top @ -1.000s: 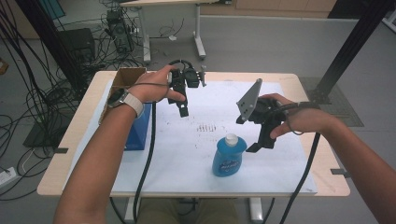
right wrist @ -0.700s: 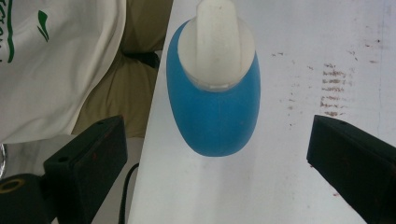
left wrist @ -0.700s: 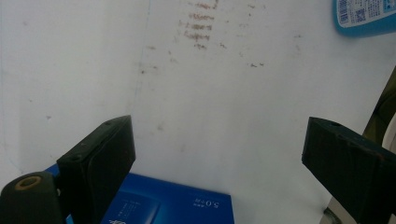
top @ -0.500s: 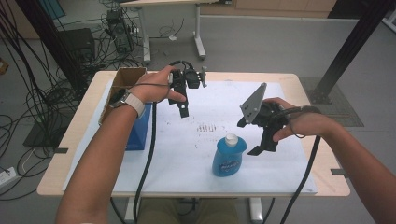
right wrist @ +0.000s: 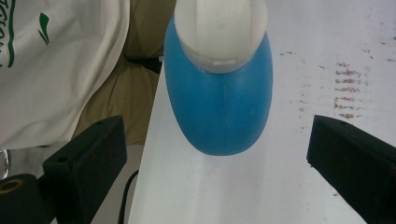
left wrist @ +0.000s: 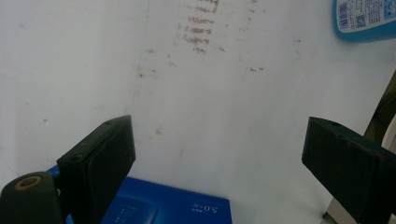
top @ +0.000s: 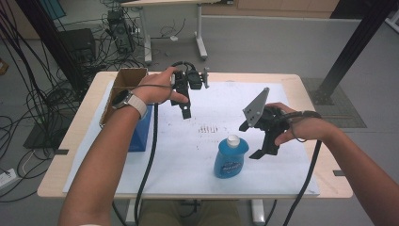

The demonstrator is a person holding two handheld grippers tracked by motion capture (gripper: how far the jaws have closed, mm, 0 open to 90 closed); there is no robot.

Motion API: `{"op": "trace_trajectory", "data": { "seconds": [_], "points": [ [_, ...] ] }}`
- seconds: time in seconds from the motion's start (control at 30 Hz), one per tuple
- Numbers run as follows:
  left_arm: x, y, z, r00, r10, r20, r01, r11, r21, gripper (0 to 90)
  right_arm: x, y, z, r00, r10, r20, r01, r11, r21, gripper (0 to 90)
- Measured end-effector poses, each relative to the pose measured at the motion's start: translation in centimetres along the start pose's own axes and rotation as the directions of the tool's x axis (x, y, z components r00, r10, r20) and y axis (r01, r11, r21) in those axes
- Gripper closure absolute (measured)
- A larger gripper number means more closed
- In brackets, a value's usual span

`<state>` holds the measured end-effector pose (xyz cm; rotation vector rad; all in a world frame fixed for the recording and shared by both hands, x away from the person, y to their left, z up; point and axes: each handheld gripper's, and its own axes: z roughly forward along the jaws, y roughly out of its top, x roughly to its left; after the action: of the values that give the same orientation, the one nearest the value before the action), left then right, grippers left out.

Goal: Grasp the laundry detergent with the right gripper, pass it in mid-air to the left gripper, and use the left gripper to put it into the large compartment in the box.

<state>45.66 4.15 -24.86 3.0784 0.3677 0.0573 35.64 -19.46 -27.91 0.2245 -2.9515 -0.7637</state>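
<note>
The step in hand looks like the approach to the blue bottle (top: 231, 158). It stands upright on the white sheet (top: 188, 155) that covers the tabletop (top: 324, 188), near the person's edge, with its white cap (top: 233, 140) on. The right hand-held gripper (top: 262, 141) hangs just beside the bottle, on its right, and points down and toward it. In the right gripper view the bottle (right wrist: 219, 107) is seen ahead of the two black jaws and between their lines; the jaws are spread wide and touch nothing.

The left hand-held gripper (top: 186, 112) is held above the far part of the sheet, well apart from the bottle, also with the jaws spread and nothing between them. Under it, at the left side, lies a blue box (top: 141, 129) beside an open cardboard box (top: 123, 87).

The next move, as I judge it, needs the right hand to bring the jaws down around the body of the bottle, below the cap, and only then to press them together. The body is round and smooth, so a grip too high could slip.

Compared with one second ago, the right hand-held gripper has shifted a little toward the bottle. The left one and the bottle keep their places.
</note>
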Motion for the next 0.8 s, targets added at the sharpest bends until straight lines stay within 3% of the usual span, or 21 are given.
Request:
{"op": "trace_trajectory", "data": {
  "seconds": [0.8],
  "points": [
    [-0.1,0.2,0.2,0.9999,-0.014,-0.001,0.014,0.9999,-0.002,10.0,-0.3,-0.8,1.2,0.9994,-0.016,-0.030,0.016,1.000,-0.025,5.7]
  ]
}}
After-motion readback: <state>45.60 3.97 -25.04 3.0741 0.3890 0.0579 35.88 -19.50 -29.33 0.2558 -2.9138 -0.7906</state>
